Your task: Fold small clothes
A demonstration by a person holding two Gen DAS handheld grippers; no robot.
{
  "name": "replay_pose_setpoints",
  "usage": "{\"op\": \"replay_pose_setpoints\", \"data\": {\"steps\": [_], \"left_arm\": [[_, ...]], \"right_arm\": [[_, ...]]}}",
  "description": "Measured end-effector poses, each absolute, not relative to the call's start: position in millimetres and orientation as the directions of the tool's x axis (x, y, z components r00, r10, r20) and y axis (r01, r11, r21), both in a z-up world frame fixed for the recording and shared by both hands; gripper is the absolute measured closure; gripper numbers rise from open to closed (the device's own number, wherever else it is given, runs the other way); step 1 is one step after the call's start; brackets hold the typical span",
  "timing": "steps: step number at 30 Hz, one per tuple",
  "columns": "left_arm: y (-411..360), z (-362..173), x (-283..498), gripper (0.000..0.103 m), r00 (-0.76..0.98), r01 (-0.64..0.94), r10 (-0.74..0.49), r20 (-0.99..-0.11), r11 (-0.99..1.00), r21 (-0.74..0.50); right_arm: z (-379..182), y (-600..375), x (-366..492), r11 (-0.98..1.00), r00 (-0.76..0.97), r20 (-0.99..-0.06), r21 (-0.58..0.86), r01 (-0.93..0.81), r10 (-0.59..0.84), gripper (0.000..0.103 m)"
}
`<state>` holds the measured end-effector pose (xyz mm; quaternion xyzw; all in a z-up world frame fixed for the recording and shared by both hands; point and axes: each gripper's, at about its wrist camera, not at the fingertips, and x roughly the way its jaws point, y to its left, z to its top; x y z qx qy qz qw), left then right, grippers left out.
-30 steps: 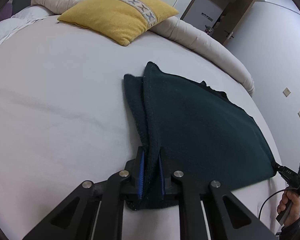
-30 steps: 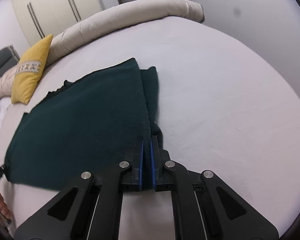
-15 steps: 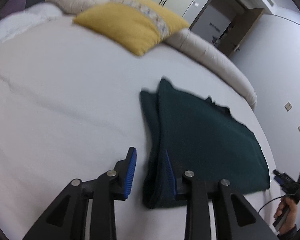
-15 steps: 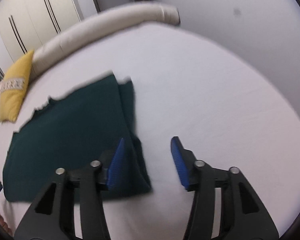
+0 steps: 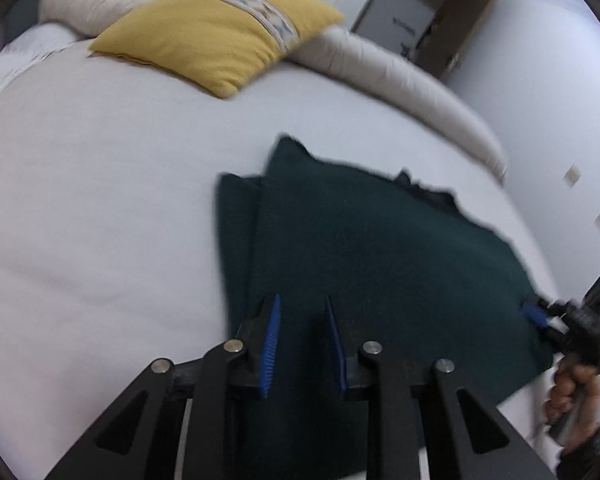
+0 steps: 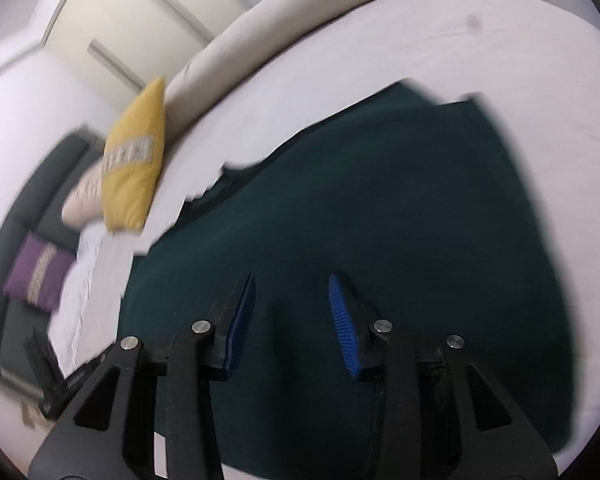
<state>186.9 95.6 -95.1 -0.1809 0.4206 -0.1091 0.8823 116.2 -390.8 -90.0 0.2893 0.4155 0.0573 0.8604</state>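
Dark green folded cloth [image 5: 380,264] lies flat on white bed [image 5: 100,200], long axis apparently crosswise; left gripper [image 5: 302,344] and right gripper [image 6: 292,316] both gape, empty, above it

Both wrist views look down close over one dark cloth [image 5: 380,248] — from opposite ends.

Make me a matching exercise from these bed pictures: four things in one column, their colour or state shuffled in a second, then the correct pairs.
Column 1
1. cushion
2. garment
3. left gripper
4. bolster

Column 2
A. dark green, lying folded on the bed
B. beige, along the bed's far edge
C. yellow with a patterned band
D. open, above the cloth

Pairs: 1-C, 2-A, 3-D, 4-B
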Motion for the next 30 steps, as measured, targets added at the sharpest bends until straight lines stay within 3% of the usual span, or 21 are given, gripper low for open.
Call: {"op": "replay_pose_setpoints", "data": {"steps": [1,3,7,10,15,17,20,26,28,30], "left_arm": [[113,-87,178,0.068,0.658,0.008,-0.328,-0.677,0.903,-0.430],[141,-81,168,0.028,0.714,-0.061,-0.292,-0.637,0.880,-0.472],[156,-107,187,0.027,0.608,-0.110,-0.413,-0.678,0.802,-0.587],[153,-118,198,0.027,0.568,-0.114,-0.451,-0.688,0.785,-0.609],[141,-119,219,0.013,0.494,-0.105,-0.493,-0.716,0.784,-0.612],[139,-115,227,0.017,0.476,-0.090,-0.510,-0.717,0.782,-0.616],[137,-116,231,0.048,0.439,-0.089,-0.558,-0.705,0.753,-0.652],[141,-125,237,0.049,0.414,-0.125,-0.628,-0.659,0.678,-0.724],[147,-130,238,0.056,0.408,-0.144,-0.662,-0.629,0.633,-0.760],[151,-137,238,0.075,0.398,-0.165,-0.691,-0.603,0.593,-0.788]], "right_arm": [[-84,-398,109,0.839,0.660,-0.689,0.520,0.162,0.300,0.062],[-75,-404,102,0.841,0.675,-0.674,0.521,0.147,0.300,0.061],[-65,-389,102,0.787,0.661,-0.612,0.615,0.052,0.435,0.061],[-70,-363,114,0.715,0.626,-0.556,0.700,-0.003,0.547,0.061],[-93,-324,129,0.669,0.528,-0.565,0.744,-0.007,0.634,0.061],[-98,-314,133,0.642,0.509,-0.549,0.767,-0.009,0.663,0.061],[-102,-298,136,0.608,0.491,-0.518,0.793,-0.032,0.701,0.061],[-106,-276,152,0.604,0.452,-0.521,0.795,-0.050,0.724,0.061],[-106,-275,153,0.589,0.447,-0.509,0.807,-0.052,0.736,0.061],[-107,-275,152,0.585,0.443,-0.507,0.809,-0.049,0.739,0.061]]}}
